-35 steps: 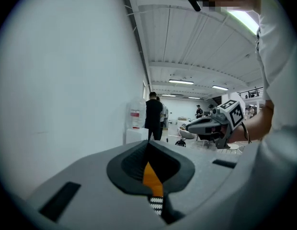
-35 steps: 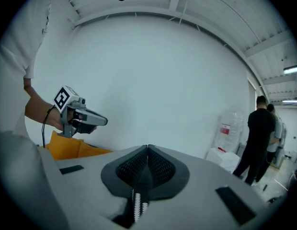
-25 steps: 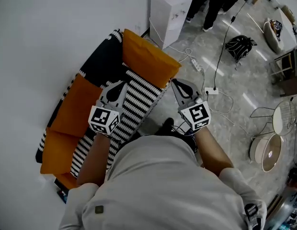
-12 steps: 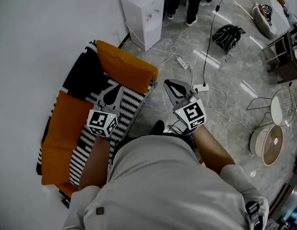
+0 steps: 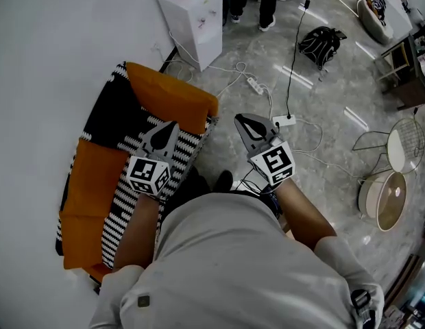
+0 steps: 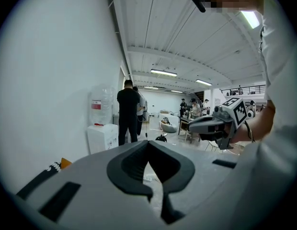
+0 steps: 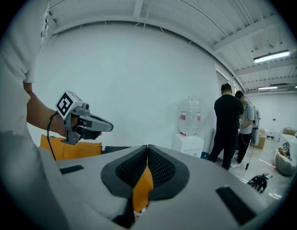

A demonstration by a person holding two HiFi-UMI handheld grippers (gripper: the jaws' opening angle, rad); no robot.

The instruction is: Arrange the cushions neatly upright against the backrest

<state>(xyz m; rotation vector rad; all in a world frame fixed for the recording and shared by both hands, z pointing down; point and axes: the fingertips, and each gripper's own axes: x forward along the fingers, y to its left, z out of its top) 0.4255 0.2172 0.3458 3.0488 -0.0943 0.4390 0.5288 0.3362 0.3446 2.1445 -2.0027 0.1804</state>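
Head view: striped sofa (image 5: 119, 214) with orange cushions (image 5: 173, 103) against white wall (image 5: 48, 53); grey floor (image 5: 329, 125), cables (image 5: 293, 67), water dispenser (image 5: 193, 18). Left gripper (image 5: 171, 125) and right gripper (image 5: 239, 119): jaws closed, empty.

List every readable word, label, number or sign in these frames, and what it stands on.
None is readable.
The red label on the water bottle: too blurred to read.
The cubes on the left tongs and right tongs: square patterns only, no letters.

In the head view, the person's pale grey shirt (image 5: 226, 266) hides the near end of the black-and-white striped sofa seat (image 5: 116, 218). At lower left, the flat orange cushion (image 5: 82, 225) lies partly behind the forearm (image 5: 134, 232). The top edge cuts off the standing people (image 5: 269, 2).
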